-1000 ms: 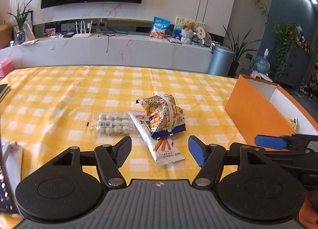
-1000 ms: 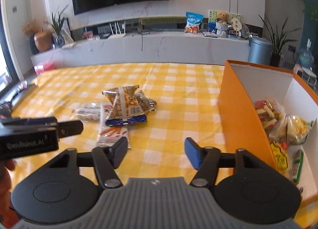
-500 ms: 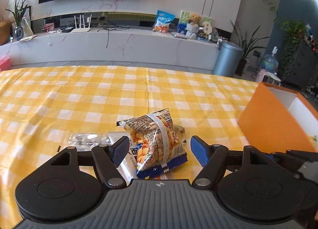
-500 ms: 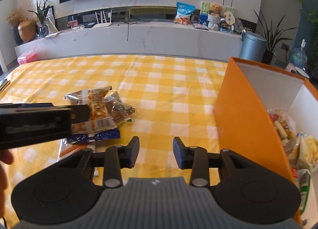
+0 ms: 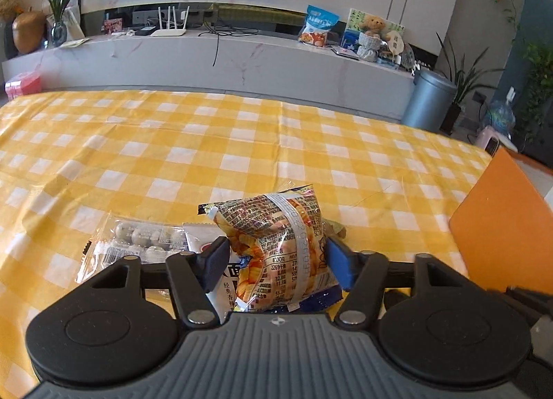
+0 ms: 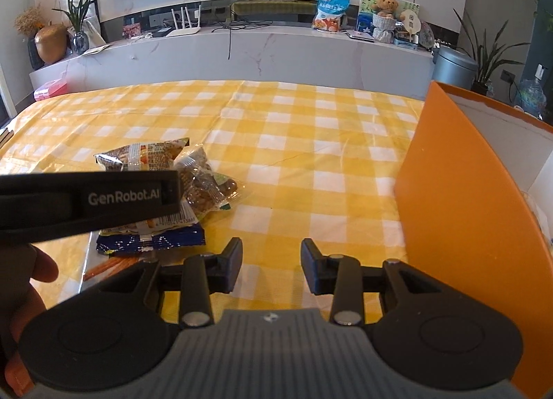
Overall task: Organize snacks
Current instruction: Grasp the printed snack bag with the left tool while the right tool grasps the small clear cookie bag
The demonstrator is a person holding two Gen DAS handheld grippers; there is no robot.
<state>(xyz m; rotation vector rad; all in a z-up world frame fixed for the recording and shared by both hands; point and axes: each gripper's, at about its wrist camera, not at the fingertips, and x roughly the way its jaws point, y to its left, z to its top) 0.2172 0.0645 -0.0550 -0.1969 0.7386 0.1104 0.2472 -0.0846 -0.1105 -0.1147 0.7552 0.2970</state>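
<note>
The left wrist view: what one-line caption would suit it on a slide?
Open left hand-held gripper straddling a printed snack bag atop a small pile on the yellow checked tablecloth, orange box alongside.

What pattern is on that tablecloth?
Yellow and white checks; the tablecloth shows best in the right wrist view.

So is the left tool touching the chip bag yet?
Cannot tell. In the left wrist view the left tool straddles the chip bag, its pads right at the bag's edges, but neither a gap nor a squeeze shows plainly.
</note>
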